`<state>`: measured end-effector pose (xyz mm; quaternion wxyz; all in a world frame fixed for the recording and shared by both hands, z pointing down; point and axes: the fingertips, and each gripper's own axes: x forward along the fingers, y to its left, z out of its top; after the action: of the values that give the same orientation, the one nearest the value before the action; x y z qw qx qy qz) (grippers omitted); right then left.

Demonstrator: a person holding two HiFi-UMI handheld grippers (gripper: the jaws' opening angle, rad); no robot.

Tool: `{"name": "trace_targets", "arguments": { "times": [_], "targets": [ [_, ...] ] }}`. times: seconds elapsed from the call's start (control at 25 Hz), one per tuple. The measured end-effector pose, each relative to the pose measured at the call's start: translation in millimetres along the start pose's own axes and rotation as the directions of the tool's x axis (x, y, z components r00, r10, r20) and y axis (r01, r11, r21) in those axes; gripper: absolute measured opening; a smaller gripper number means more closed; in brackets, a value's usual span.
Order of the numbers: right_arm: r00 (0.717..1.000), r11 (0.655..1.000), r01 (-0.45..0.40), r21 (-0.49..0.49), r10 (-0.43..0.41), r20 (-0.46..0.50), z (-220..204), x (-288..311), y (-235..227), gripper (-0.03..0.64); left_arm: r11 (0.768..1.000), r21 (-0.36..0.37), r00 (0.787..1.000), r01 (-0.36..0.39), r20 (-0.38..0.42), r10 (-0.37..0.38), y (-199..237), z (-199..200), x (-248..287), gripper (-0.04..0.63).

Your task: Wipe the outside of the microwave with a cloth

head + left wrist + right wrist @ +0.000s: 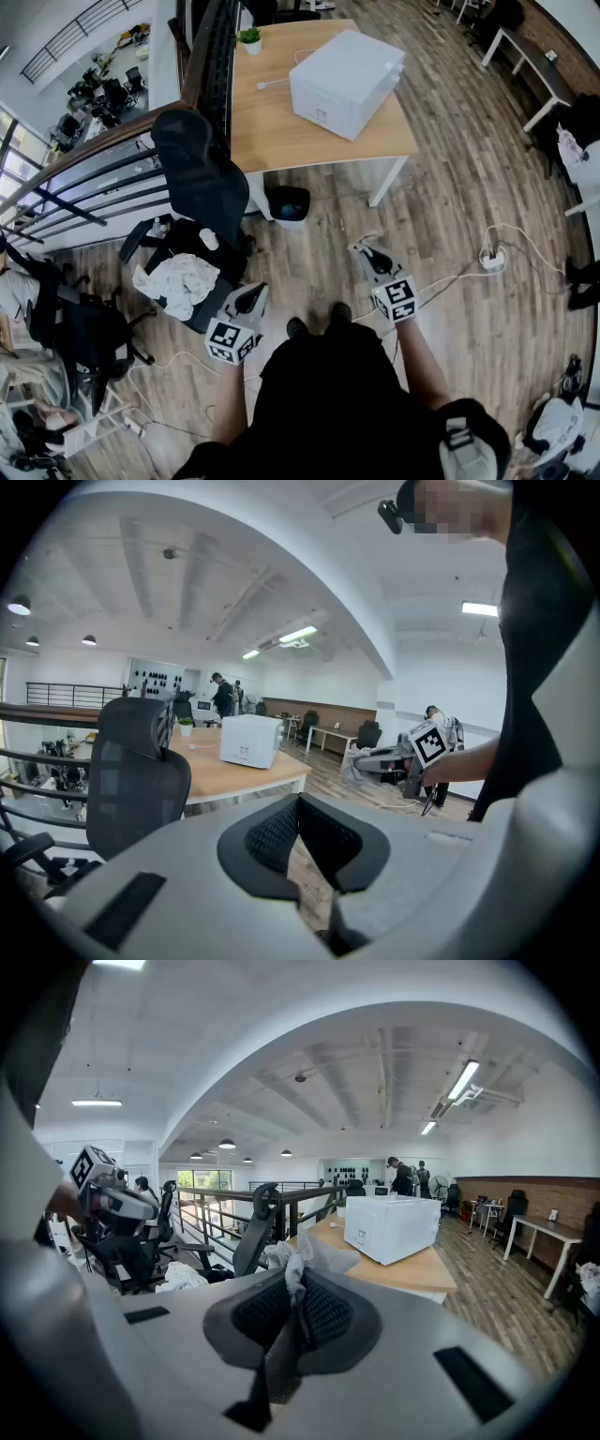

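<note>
**Gripping the cloth, well short of the microwave**

Facing a white microwave (347, 82) set toward the right end of a wooden table (272, 127), with plank floor in between. Pinching a grey cloth (314, 1251) in the right claw (298, 1288), clenched on it, one crumpled tuft poking above the pads and a strip trailing below. Holding the left claw (300, 803) closed on nothing, pads met at the tips, well apart from the microwave.

Around the microwave:
- Trailing left from it across the table, a thin white cable (281, 80).
- Beyond it at the far left corner, a small potted plant (249, 39).
- Below its near left corner, tucked at the table's edge, a black bin (288, 203).
- Left of that, between the left claw and the table, a black office chair (202, 178) with white rags (178, 281) heaped on the seat, just beside that claw.
- Further left, a dark railing (94, 187).
- Well to the lower right, a power strip (492, 255) on the floor.

Hard to read from here: the microwave's front panel, too small. Out of sight: its back and far side. Barely visible from the head view: the cloth itself.
</note>
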<state>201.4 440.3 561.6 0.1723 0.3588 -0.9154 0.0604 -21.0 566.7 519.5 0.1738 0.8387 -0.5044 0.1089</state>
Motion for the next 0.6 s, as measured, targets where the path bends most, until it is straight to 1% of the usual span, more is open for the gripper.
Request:
{"name": "trace_targets", "arguments": {
  "times": [0.12,0.2,0.44,0.6],
  "targets": [
    [1.0,1.0,0.02,0.004,-0.02,-0.006,6.4,-11.4,-21.7,0.021,1.0,0.01,0.998,0.024,0.052,-0.024,-22.3,16.4,25.9,0.0],
    [1.0,1.0,0.02,0.002,-0.02,-0.009,5.5,-16.8,-28.3,0.021,0.999,0.027,0.997,0.029,0.072,-0.031,-31.9,25.9,38.8,0.0],
    [1.0,1.0,0.003,0.017,-0.003,-0.014,-6.1,-26.6,-43.7,0.021,0.998,0.047,0.996,0.035,0.083,-0.038,-54.3,46.3,71.2,0.0],
    [1.0,1.0,-0.02,0.022,0.02,-0.016,-12.5,-24.9,-55.6,0.021,0.999,0.045,0.996,0.024,0.08,-0.027,-62.4,48.7,87.5,0.0]
  ]
}}
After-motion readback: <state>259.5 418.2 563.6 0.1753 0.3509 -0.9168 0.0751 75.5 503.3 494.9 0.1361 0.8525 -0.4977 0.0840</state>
